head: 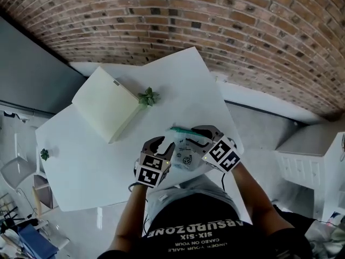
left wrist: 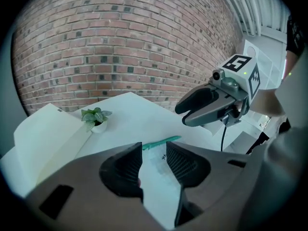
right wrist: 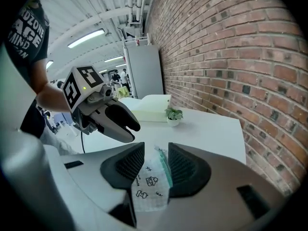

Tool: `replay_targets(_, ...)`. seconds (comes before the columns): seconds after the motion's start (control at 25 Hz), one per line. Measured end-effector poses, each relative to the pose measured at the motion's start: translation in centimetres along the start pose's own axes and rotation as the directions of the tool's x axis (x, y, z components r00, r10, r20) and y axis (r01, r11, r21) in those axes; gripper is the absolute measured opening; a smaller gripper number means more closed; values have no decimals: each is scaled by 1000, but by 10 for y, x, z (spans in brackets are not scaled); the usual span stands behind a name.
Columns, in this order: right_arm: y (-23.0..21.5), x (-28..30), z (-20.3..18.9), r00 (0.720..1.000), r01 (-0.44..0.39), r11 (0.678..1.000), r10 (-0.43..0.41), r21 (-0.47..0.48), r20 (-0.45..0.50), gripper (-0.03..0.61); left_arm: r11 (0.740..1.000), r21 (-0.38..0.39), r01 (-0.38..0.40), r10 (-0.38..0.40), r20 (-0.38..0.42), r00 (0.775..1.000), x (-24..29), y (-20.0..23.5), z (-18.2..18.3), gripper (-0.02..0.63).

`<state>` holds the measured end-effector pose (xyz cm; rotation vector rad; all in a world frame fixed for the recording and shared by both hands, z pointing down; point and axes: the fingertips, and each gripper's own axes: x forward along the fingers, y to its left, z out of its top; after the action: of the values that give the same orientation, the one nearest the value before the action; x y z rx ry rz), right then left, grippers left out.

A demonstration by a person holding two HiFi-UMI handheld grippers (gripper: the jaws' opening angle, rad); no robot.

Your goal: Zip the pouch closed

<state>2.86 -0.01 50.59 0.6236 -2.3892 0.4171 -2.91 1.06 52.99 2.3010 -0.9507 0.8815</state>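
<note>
The head view looks steeply down on the tabletop (head: 81, 166); both gripper views sit low and close, sharing the pouch (head: 186, 156), potted plant (head: 148, 97) and far brick wall (head: 215, 26).

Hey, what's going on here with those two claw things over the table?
A person holds two tools over a white table. The left hand-held gripper and the right hand-held gripper both stand open close to a small printed pouch with a teal zipper lying there. Neither grips it yet.
</note>
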Motion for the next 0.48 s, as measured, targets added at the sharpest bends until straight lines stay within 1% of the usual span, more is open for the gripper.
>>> replay_targets(0.48, -34, 48, -14, 990, -95, 992, 85, -83, -115, 132, 1000, -15, -14, 12, -121, 993, 37, 26, -19, 140)
